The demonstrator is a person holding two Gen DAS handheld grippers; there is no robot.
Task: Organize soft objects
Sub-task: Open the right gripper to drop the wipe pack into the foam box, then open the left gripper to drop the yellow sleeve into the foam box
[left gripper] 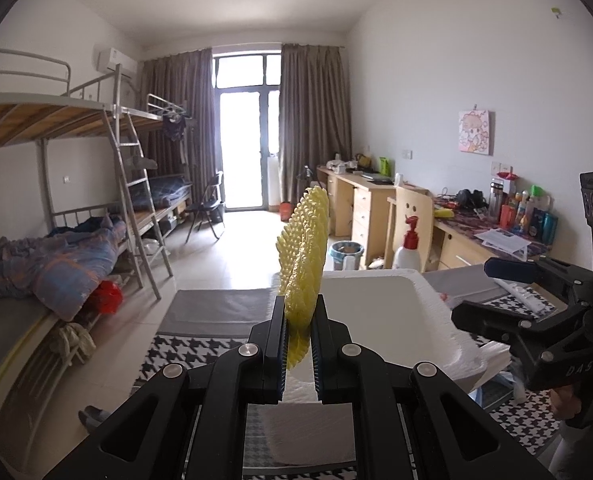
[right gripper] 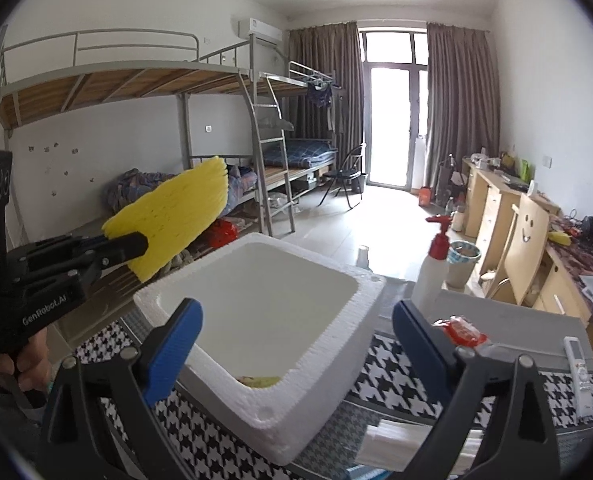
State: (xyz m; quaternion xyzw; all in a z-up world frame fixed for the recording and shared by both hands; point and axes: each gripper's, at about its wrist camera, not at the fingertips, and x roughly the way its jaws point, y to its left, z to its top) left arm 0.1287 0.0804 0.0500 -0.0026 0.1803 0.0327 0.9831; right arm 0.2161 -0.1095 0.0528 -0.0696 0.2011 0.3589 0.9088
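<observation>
My left gripper [left gripper: 299, 344] is shut on a yellow foam net sleeve [left gripper: 306, 256], which stands up between its pads. In the right wrist view the same yellow sleeve [right gripper: 172, 220] sticks out of the left gripper [right gripper: 130, 245], held in the air to the left of and above a white foam box [right gripper: 320, 344]. My right gripper [right gripper: 296, 344] stands wide open over the near rim of that box, with nothing between its blue pads [right gripper: 174, 344]. A yellowish piece [right gripper: 258, 381] lies inside the box at its near wall. The right gripper [left gripper: 508, 280] also shows at the right in the left wrist view.
The box [left gripper: 380, 312] sits on a houndstooth cloth [right gripper: 200, 432]. A white pump bottle with a red top [right gripper: 432, 268], a red packet [right gripper: 462, 330] and a remote [right gripper: 580, 376] lie to the right. Bunk beds [right gripper: 136, 80] line the left wall, desks [right gripper: 492, 204] the right.
</observation>
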